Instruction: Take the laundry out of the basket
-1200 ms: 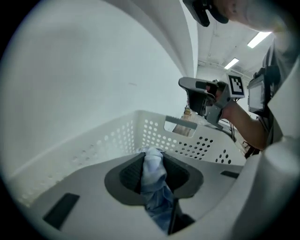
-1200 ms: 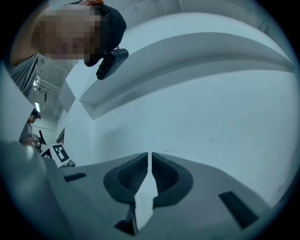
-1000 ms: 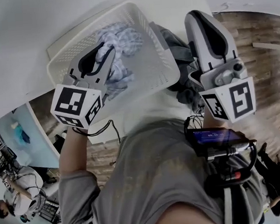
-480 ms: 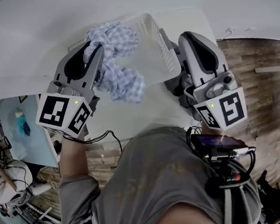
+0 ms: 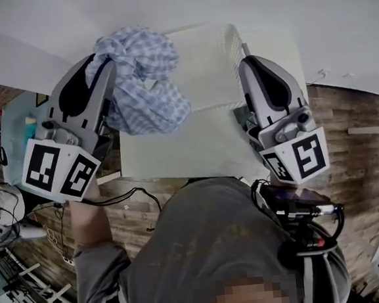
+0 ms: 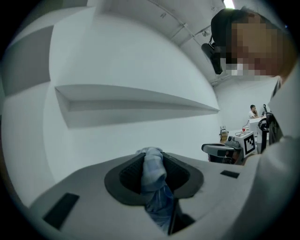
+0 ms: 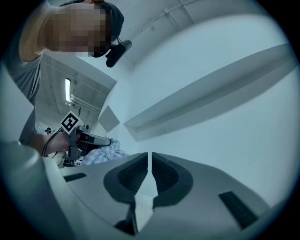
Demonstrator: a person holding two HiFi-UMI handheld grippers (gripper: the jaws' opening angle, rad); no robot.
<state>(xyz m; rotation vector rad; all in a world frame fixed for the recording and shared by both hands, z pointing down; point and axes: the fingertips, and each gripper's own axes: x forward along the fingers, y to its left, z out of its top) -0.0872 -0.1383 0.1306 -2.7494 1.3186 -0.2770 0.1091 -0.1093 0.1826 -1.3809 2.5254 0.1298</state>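
A second ago my left claw was down inside the basket, closing on the checked cloth that lay on its mesh floor. Now that claw is up in the air and the cloth has come with it. The whole bundle hangs outside the basket, just to its left, above the white table. The basket has changed as well. Then it sat flat on the table. Now it is tipped up, with a broad face turned toward my head, and my right claw is at its right-hand rim.

Looking along my left claw, I see the pads clamped on a twisted rope of the cloth, the jaws held partly apart by its thickness. My right claw is almost closed, with a thin white perforated strip of the basket pinched in the narrow slit.

The cloth is pale blue with a fine white check. It is crumpled into loose folds, bunched where the jaws hold it and sagging into a rounded lump below.
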